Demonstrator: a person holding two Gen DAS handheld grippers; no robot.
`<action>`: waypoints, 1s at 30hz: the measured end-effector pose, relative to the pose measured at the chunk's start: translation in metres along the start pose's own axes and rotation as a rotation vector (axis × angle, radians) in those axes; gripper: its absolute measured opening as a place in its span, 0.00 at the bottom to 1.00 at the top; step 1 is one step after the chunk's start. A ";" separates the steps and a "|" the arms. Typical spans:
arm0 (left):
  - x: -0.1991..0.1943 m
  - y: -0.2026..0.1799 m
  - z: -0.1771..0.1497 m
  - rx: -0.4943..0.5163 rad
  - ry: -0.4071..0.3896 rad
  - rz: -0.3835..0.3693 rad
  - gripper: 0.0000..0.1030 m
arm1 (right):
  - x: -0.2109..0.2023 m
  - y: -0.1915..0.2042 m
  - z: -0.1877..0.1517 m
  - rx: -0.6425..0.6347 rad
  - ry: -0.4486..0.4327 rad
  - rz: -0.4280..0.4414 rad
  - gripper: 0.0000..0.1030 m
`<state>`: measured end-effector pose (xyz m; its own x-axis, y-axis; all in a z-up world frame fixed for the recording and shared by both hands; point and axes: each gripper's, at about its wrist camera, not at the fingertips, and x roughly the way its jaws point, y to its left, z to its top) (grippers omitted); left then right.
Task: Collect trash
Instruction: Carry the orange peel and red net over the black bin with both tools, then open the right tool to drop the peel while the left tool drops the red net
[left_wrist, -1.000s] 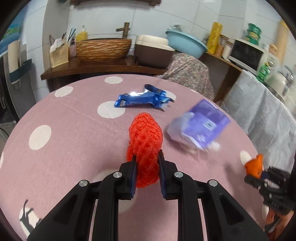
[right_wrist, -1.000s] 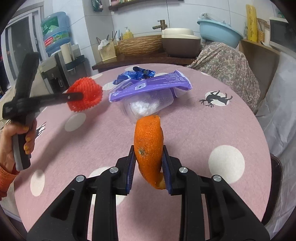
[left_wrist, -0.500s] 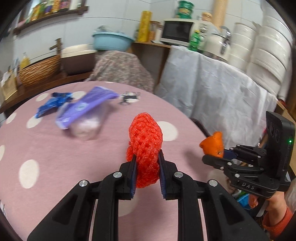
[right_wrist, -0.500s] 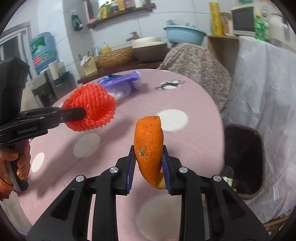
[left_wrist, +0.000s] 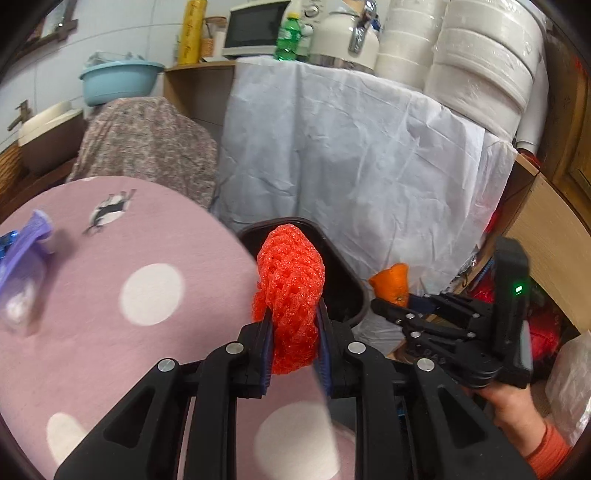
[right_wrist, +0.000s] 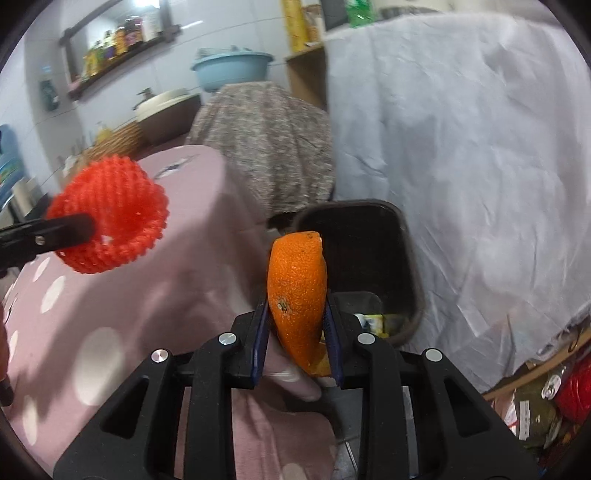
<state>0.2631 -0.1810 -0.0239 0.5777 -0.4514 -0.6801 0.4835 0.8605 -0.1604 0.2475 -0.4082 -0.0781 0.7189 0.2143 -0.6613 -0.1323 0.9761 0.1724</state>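
A round table under a pink cloth with white dots fills the lower left of both views. Past its edge, a dark bin stands on the floor against a counter draped in a crumpled white sheet. On that counter, along the top of the left wrist view, sit a microwave, a green bottle and stacked white containers. A blue basin rests at upper left, above a chair covered in patterned fabric.

A second ago both cameras looked across the table at a purple packet and a blue wrapper near its middle; the view has since swung toward the bin, and only the purple packet shows, at the far left edge.

The left gripper is clamped on a red foam net, whose long axis runs upward in the frame over the table's edge, its top in front of the bin's rim. The right gripper is clamped on a strip of orange peel, standing upright in the frame, curved, stem scar facing the camera, in front of the bin.
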 end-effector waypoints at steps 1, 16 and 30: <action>0.011 -0.004 0.006 -0.001 0.018 -0.014 0.20 | 0.008 -0.010 -0.001 0.013 0.012 -0.014 0.27; 0.117 -0.028 0.051 -0.003 0.151 0.053 0.20 | 0.128 -0.062 -0.004 0.152 0.169 -0.032 0.27; 0.176 -0.018 0.065 -0.036 0.245 0.108 0.20 | 0.187 -0.058 -0.004 0.136 0.231 -0.090 0.39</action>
<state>0.3985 -0.2910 -0.0941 0.4462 -0.2896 -0.8468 0.4015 0.9104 -0.0998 0.3867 -0.4251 -0.2150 0.5472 0.1450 -0.8244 0.0287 0.9810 0.1916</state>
